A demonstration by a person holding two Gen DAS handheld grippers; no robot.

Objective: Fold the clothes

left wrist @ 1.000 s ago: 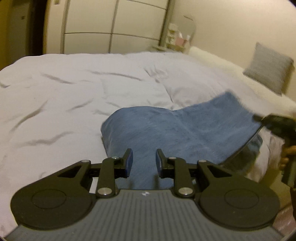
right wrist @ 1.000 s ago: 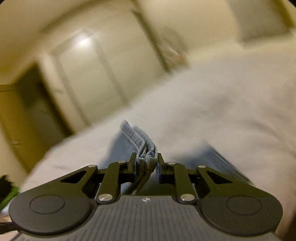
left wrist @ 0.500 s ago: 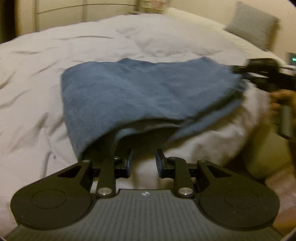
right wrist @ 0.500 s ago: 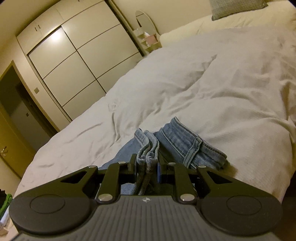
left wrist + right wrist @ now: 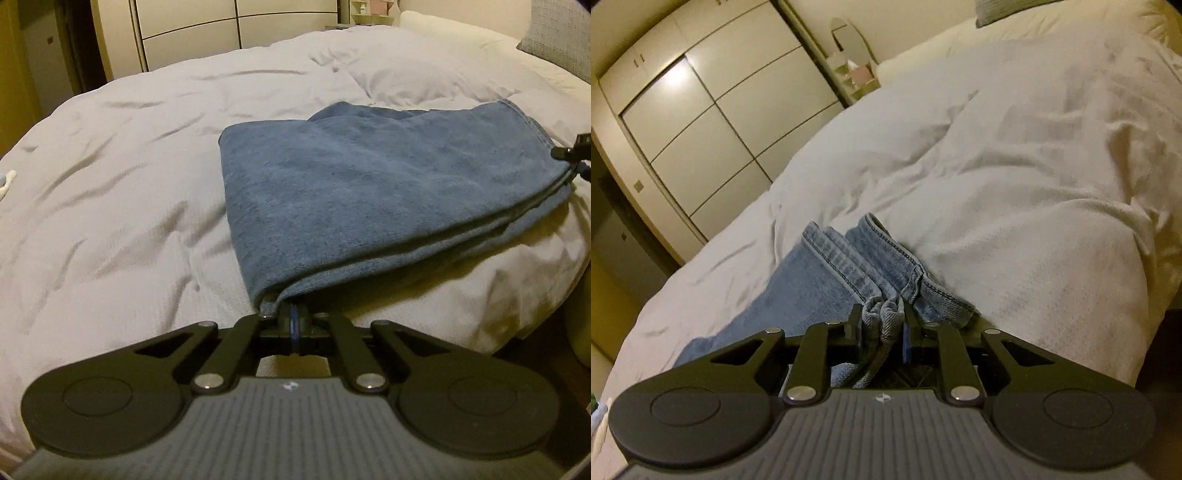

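Note:
A pair of blue jeans (image 5: 369, 192) lies folded over on the white duvet (image 5: 118, 177) near the bed's front edge. My left gripper (image 5: 293, 325) is shut, with the near corner of the jeans draped over its fingertips; the pads meet on a thin edge of cloth. My right gripper (image 5: 882, 325) is shut on a bunched edge of the jeans (image 5: 849, 273), with the waistband and seams fanning out ahead of it. The right gripper's tip also shows in the left wrist view (image 5: 576, 147) at the jeans' far right corner.
White wardrobe doors (image 5: 713, 122) stand beyond the bed. A grey pillow (image 5: 561, 40) lies at the head of the bed. A small shelf with a mirror (image 5: 849, 55) stands by the wall. The bed's edge drops away at the lower right (image 5: 535, 314).
My left gripper has closed on the near corner of the jeans. The top layer has been drawn over and now lies flat on the lower layer. The right gripper keeps its hold.

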